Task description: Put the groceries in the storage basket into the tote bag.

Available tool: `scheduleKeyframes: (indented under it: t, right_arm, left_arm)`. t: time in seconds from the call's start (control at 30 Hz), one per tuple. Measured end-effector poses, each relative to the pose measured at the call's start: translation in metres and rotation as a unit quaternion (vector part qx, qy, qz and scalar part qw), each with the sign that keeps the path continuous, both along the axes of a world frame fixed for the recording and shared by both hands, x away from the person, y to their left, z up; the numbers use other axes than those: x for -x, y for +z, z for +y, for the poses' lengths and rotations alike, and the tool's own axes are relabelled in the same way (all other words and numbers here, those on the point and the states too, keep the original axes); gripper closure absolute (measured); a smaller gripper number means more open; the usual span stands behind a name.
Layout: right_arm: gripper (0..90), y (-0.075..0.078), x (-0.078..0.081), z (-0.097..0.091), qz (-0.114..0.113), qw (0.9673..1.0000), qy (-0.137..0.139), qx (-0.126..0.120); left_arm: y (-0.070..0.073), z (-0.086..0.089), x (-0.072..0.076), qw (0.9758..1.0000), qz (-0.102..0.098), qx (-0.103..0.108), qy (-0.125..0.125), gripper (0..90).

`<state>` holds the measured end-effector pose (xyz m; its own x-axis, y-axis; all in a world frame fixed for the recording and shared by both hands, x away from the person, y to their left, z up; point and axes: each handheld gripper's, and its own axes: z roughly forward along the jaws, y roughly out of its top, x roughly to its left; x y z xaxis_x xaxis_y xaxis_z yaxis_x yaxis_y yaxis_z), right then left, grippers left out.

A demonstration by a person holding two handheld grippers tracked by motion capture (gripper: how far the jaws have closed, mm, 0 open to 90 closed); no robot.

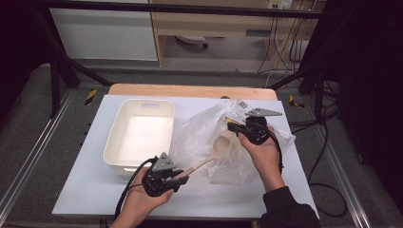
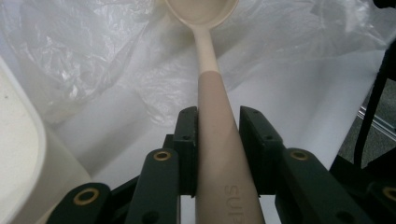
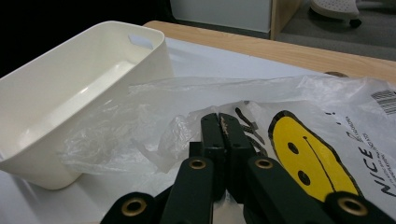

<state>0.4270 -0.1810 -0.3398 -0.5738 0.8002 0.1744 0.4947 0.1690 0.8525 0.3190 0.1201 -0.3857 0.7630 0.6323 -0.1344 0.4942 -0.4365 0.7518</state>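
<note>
counter [image 1: 95, 190]: lower centre of frame | tub [image 1: 124, 147]: on counter, left of centre | plastic bag [image 1: 199, 133]: on counter, right of tub, just beside it | spoon [image 1: 209, 159]: bowl end in bag, handle running lower left to left tongs [image 1: 183, 179] | right tongs [image 1: 231, 126]: at bag's upper right edge

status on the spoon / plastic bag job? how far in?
Done: left gripper is clamped on the spoon handle; right gripper is pinched shut on the plastic bag edge, holding it up.
In hand: the spoon's bowl sits at the bag's mouth, handle outside.
Left: whichever way the spoon is headed, that isn't finished. The white bin beside the bag is empty.
</note>
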Motion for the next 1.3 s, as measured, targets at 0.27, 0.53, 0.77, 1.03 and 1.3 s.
scheduleKeyframes:
  t: [0.27, 0.53, 0.77, 1.03, 1.3]
  right_arm:
    - [90.0, 0.007, 0.003, -0.001, -0.006, 1.0000, 0.003, -0.002]
    - [90.0, 0.011, 0.003, -0.003, -0.010, 0.9999, 0.006, -0.004]
    - [90.0, 0.013, 0.004, -0.005, -0.010, 0.9999, 0.008, -0.010]
    - [90.0, 0.016, 0.003, -0.008, -0.011, 0.9998, 0.009, -0.012]
    - [90.0, 0.020, 0.003, -0.011, -0.012, 0.9997, 0.011, -0.016]
  left_arm:
    - [-0.008, -0.010, -0.015, 0.9998, -0.008, -0.006, 0.016, 68.9]
    - [-0.011, -0.025, -0.028, 0.9996, -0.015, -0.004, 0.023, 68.9]
    - [-0.013, -0.049, -0.042, 0.9991, -0.035, -0.009, 0.024, 68.9]
    - [-0.023, -0.072, -0.054, 0.9989, -0.039, -0.007, 0.025, 68.9]
    - [-0.036, -0.088, -0.066, 0.9983, -0.047, -0.009, 0.033, 68.9]
